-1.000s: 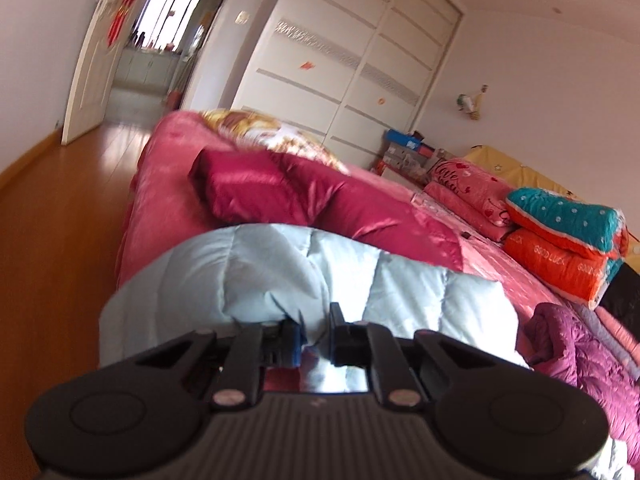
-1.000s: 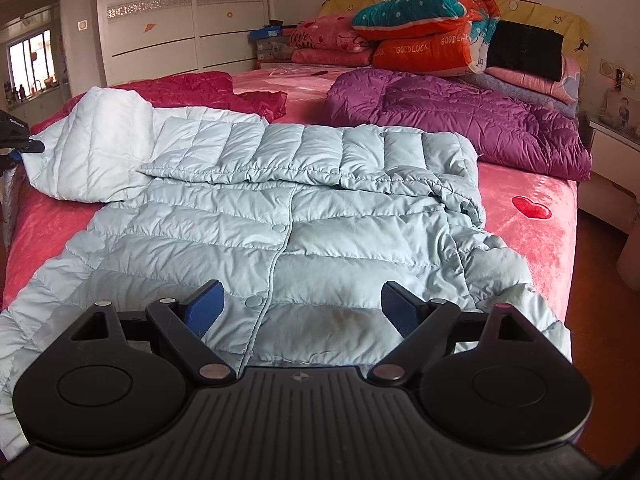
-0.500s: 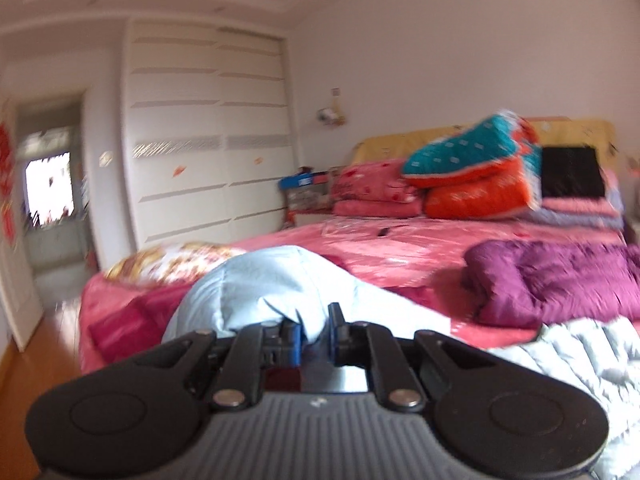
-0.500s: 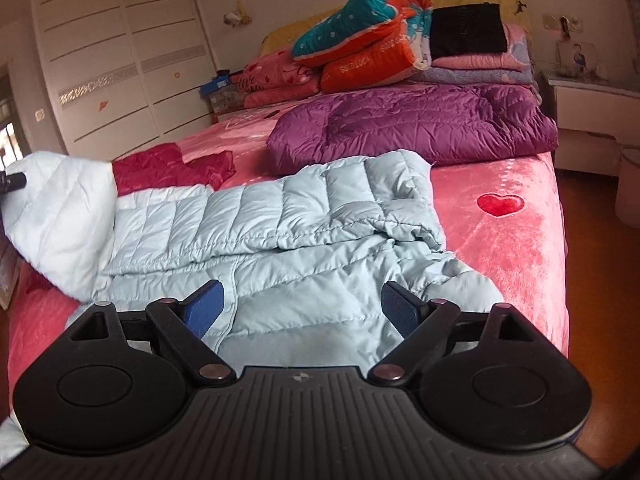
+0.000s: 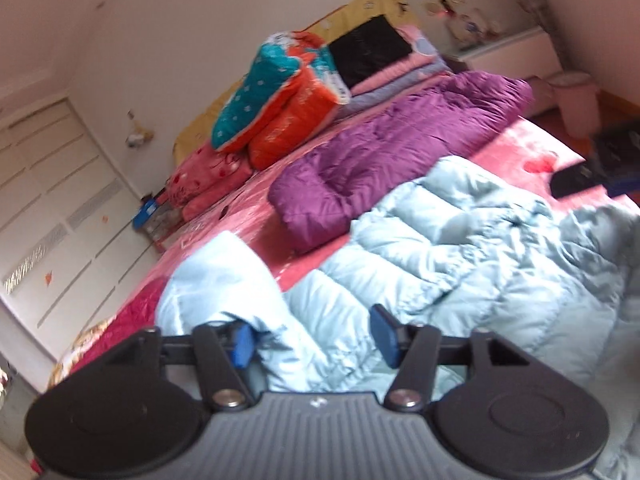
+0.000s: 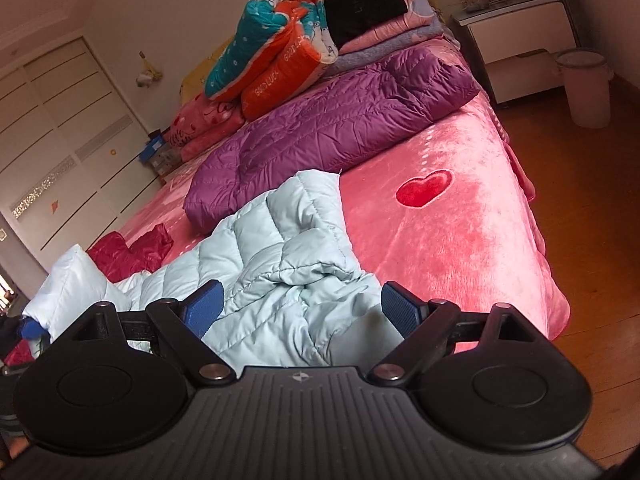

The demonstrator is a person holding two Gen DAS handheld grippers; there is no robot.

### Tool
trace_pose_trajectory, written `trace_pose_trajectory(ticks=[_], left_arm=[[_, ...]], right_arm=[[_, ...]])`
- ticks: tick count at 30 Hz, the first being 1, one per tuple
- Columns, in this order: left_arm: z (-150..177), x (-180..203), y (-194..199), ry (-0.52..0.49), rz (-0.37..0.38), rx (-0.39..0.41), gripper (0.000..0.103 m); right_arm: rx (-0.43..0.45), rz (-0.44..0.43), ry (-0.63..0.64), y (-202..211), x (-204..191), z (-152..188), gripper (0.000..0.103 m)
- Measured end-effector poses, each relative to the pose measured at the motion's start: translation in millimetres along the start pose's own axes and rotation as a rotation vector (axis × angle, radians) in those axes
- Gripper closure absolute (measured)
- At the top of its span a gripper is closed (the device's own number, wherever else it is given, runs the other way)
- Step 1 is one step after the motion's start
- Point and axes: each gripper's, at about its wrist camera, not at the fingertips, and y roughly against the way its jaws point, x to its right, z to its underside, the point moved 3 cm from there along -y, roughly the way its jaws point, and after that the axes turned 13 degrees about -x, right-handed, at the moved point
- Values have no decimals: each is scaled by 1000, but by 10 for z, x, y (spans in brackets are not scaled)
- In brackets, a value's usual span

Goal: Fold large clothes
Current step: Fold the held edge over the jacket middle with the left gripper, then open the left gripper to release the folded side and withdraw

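While the left gripper hangs low over the pale blue down jacket, its jaws are opening and the blue pads stand apart: jacket fabric lies in the gap between them, but no pad presses on it. The jacket lies spread on the pink bedspread, at the edge of the bed nearest both tools. From the left gripper its bulk runs out toward 2 o'clock, with a folded-over flap bunched up at 11 o'clock, just beside the left pad. From the right gripper, whose jaws are wide apart and hold nothing, crumpled jacket fabric lies directly ahead at 12 o'clock and a quilted panel reaches on toward 12 o'clock. The long axis appears to run across the bed from one tool to the other, so each hand stands at one end. In the right wrist view the left tool's blue pad shows at 9 o'clock, beside the far flap. A purple down jacket lies beyond at 12 o'clock, apart from the blue one. Judged from this layout, the right gripper is nearer the unfolded side and suits the coming fold.
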Motion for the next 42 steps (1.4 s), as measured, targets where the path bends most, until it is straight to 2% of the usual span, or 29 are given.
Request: trace_pose_trajectory(ticks=[1, 2, 4, 8, 15, 18, 20, 23, 26, 31, 34, 38, 42], left_arm=[[-26, 59, 22, -32, -7, 8, 27], [-30, 90, 48, -55, -12, 14, 23], [-65, 96, 80, -67, -9, 15, 23], [-95, 66, 136, -28, 37, -6, 23], [-198, 6, 337, 4, 84, 19, 22], [-248, -19, 412, 3, 81, 32, 14], [-256, -8, 422, -23, 78, 34, 4], [-186, 91, 305, -119, 77, -22, 3], [-68, 211, 209, -175, 142, -100, 4], [117, 422, 260, -252, 215, -173, 4], [182, 479, 345, -240, 288, -207, 4], [243, 510, 517, -175, 386, -220, 4], [353, 461, 685, -103, 445, -226, 4]], right_arm=[[1, -8, -4, -3, 10, -23, 0], [5, -15, -3, 0, 9, -30, 0], [18, -8, 12, -9, -18, -56, 0], [39, 22, 63, -44, -80, -114, 0], [60, 93, 133, -143, -107, -231, 0], [52, 112, 136, -232, -92, -273, 0], [44, 123, 143, -264, -99, -278, 0], [35, 117, 153, -283, -115, -284, 0], [28, 107, 157, -289, -116, -297, 0], [15, 94, 165, -312, -121, -316, 0], [7, 86, 165, -330, -118, -331, 0], [-1, 65, 155, -337, -107, -348, 0], [0, 41, 157, -320, -108, -361, 0]])
